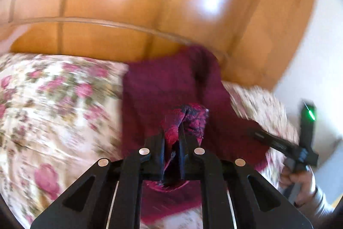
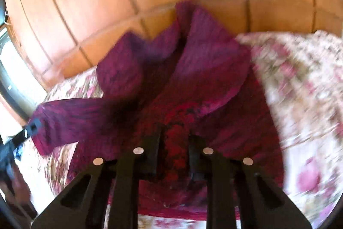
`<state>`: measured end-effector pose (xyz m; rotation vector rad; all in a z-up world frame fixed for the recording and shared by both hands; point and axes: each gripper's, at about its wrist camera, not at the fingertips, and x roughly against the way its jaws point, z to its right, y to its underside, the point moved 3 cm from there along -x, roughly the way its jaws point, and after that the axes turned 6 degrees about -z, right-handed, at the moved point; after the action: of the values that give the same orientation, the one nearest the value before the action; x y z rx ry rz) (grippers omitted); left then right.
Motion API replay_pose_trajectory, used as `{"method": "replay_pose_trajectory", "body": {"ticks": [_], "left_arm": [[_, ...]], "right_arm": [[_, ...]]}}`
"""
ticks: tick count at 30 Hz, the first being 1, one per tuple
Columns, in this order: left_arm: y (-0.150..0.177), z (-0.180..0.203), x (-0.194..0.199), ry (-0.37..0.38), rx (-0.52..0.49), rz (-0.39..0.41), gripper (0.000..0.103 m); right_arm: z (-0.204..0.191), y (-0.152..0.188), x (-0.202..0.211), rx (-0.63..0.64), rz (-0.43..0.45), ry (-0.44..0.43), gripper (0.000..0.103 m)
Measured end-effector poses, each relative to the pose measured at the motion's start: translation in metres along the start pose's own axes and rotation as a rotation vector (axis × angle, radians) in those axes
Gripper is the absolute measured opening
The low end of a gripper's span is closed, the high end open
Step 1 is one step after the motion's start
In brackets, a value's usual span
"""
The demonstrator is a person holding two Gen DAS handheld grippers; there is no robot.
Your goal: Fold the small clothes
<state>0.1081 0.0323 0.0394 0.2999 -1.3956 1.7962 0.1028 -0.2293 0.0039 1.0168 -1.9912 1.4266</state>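
A dark magenta knitted garment (image 1: 163, 87) hangs and drapes over a floral bedspread (image 1: 53, 100). My left gripper (image 1: 172, 132) is shut on a bunched edge of it, with fabric pinched between the fingers. My right gripper (image 2: 174, 138) is shut on another part of the garment (image 2: 193, 61), whose folds rise in front of it. In the left wrist view the right gripper (image 1: 257, 134) shows at the right, clamped on the garment's edge, held by a hand (image 1: 300, 184). In the right wrist view the left gripper (image 2: 32, 126) shows at the far left, on the garment's corner. Both views are motion-blurred.
A glossy wooden wardrobe and headboard (image 1: 150, 3) stand behind the bed, also in the right wrist view (image 2: 85, 3). A white wall (image 1: 321, 46) lies at the right. The bedspread (image 2: 300, 89) spreads on both sides of the garment.
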Motion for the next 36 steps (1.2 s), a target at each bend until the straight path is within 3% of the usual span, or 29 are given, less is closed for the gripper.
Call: {"method": "replay_pose_trajectory", "body": {"ticks": [5, 10, 14, 18, 21, 23, 24, 25, 26, 27, 28, 30, 32, 36], "left_arm": [[-0.051, -0.08, 0.007, -0.155, 0.153, 0.067, 0.008], [-0.089, -0.156, 0.003, -0.303, 0.305, 0.077, 0.008], [-0.114, -0.216, -0.004, -0.438, 0.426, 0.068, 0.008], [-0.131, -0.256, -0.017, -0.563, 0.474, 0.042, 0.008], [-0.136, -0.284, -0.027, -0.636, 0.564, -0.001, 0.008], [-0.135, -0.293, -0.03, -0.653, 0.581, -0.02, 0.014], [-0.133, -0.296, -0.03, -0.662, 0.589, -0.022, 0.025], [-0.132, -0.295, -0.03, -0.66, 0.592, -0.018, 0.032], [-0.129, -0.291, -0.027, -0.65, 0.583, -0.004, 0.047], [-0.127, -0.286, -0.025, -0.643, 0.568, 0.006, 0.066], [-0.121, -0.277, -0.018, -0.639, 0.54, 0.024, 0.072], [-0.113, -0.267, -0.016, -0.62, 0.497, 0.041, 0.072], [-0.095, -0.243, -0.008, -0.552, 0.434, 0.038, 0.072], [-0.039, -0.186, -0.006, -0.343, 0.293, -0.032, 0.072]], "right_arm": [[0.058, -0.035, 0.031, -0.039, 0.099, 0.157, 0.015], [0.146, -0.076, 0.036, -0.224, 0.131, 0.274, 0.015], [0.22, -0.1, 0.027, -0.376, 0.12, 0.38, 0.015], [0.266, -0.112, 0.021, -0.471, 0.087, 0.464, 0.015], [0.293, -0.118, 0.008, -0.502, 0.044, 0.518, 0.015], [0.304, -0.12, 0.001, -0.513, 0.025, 0.514, 0.024], [0.305, -0.121, -0.002, -0.505, 0.019, 0.516, 0.045], [0.306, -0.12, 0.0, -0.497, 0.028, 0.535, 0.057], [0.306, -0.119, 0.003, -0.495, 0.042, 0.543, 0.07], [0.304, -0.116, 0.008, -0.491, 0.057, 0.545, 0.072], [0.302, -0.113, 0.013, -0.479, 0.064, 0.54, 0.073], [0.295, -0.104, 0.02, -0.471, 0.068, 0.533, 0.078], [0.278, -0.089, 0.032, -0.455, 0.081, 0.496, 0.079], [0.238, -0.044, 0.044, -0.405, 0.042, 0.362, 0.079]]}}
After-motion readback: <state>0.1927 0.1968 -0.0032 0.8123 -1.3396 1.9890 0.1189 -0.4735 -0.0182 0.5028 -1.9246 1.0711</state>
